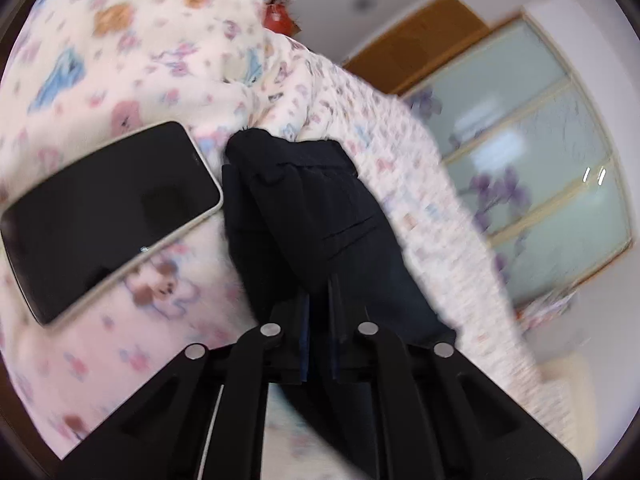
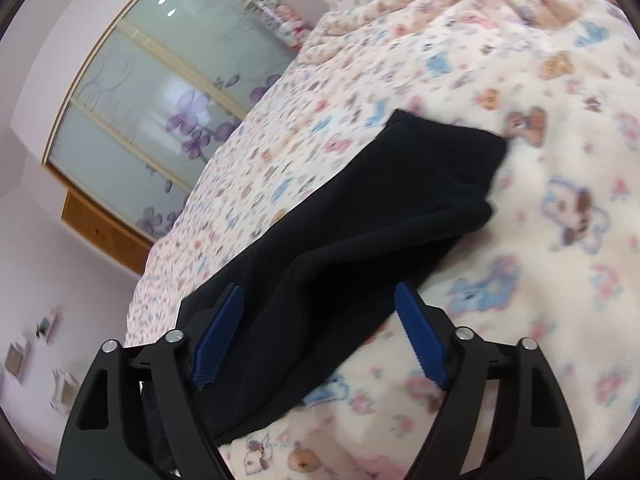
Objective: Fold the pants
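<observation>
Dark navy pants (image 1: 312,216) lie on a pale fleece blanket (image 1: 120,60) printed with cartoon animals. In the left wrist view my left gripper (image 1: 319,320) is shut on a fold of the pants, and the fabric runs away from the jaws toward the far edge. In the right wrist view the pants (image 2: 360,216) lie as a doubled dark band across the blanket (image 2: 540,240). My right gripper (image 2: 320,300) is open, its blue-padded fingers (image 2: 420,340) standing either side of the near end of the pants.
A black phone (image 1: 108,216) in a pale case lies on the blanket just left of the pants. A wardrobe with frosted sliding doors and purple flowers (image 2: 160,120) stands beyond the bed edge. Something red (image 1: 276,18) sits behind the blanket mound.
</observation>
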Tool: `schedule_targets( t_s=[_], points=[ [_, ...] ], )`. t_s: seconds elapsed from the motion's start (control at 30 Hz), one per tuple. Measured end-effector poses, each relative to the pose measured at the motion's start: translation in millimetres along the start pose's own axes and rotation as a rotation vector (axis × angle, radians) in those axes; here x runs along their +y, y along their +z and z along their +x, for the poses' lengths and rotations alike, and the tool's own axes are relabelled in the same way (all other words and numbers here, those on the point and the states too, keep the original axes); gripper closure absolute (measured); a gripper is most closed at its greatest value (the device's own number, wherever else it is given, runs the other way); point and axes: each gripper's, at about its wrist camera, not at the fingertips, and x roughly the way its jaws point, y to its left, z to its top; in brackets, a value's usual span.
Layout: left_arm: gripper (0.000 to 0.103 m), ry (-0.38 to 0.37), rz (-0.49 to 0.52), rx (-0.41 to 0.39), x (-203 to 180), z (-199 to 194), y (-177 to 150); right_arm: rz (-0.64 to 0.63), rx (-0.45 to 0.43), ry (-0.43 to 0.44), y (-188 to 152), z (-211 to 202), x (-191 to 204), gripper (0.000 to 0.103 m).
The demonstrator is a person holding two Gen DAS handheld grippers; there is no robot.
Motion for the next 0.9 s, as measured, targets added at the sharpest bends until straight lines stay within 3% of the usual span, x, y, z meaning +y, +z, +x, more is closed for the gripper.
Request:
schedule_targets(
  t_s=[0.1, 0.17, 0.27, 0.33, 0.4, 0.5, 0.6, 0.7, 0.8, 0.83, 0.9],
  points=[
    [0.088, 0.005, 0.007, -0.023, 2.0, -7.3, -2.4, 0.073, -0.024, 0.014, 11.7, -8.7, -17.9, 0.024],
    [0.075, 0.004, 0.046, -0.081, -1.9, -20.7, -6.6, 0.079, -0.039, 0.012, 21.5, -12.4, -21.7, 0.041],
    [0.062, 0.001, 0.158, -0.197, -22.2, -49.3, -20.8, 0.054, -0.038, -0.021, 40.8, -10.0, -18.8, 0.046],
    [0.047, -0.038, 0.229, -0.24, -39.4, -62.2, -33.0, 0.045, -0.047, -0.057, 53.5, -6.9, -16.4, 0.046],
    [0.037, -0.097, 0.287, -0.212, -55.3, -63.5, -46.1, -0.004, -0.04, -0.098, 68.1, 4.4, -9.6, 0.046],
    [0.037, -0.185, 0.335, -0.09, -72.1, -45.3, -64.4, -0.109, 0.04, -0.194, 83.6, 36.5, -1.7, 0.047],
    [0.035, -0.214, 0.363, -0.016, -80.2, -28.2, -80.2, -0.19, 0.107, -0.298, 88.9, 64.9, -1.7, 0.047],
    [0.032, -0.229, 0.386, 0.044, -85.6, -12.7, -93.3, -0.249, 0.142, -0.332, 87.0, 81.0, -6.8, 0.047],
    [0.029, -0.214, 0.404, 0.081, -87.3, 0.9, -101.8, -0.392, 0.182, -0.325, 74.6, 88.4, -1.9, 0.071],
    [0.028, -0.205, 0.409, 0.086, -88.3, 2.8, -105.8, -0.447, 0.184, -0.311, 68.8, 86.7, 3.0, 0.087],
    [0.027, -0.195, 0.418, 0.085, -87.6, 5.6, -113.4, -0.525, 0.175, -0.31, 66.3, 82.1, 10.4, 0.092]
  ],
)
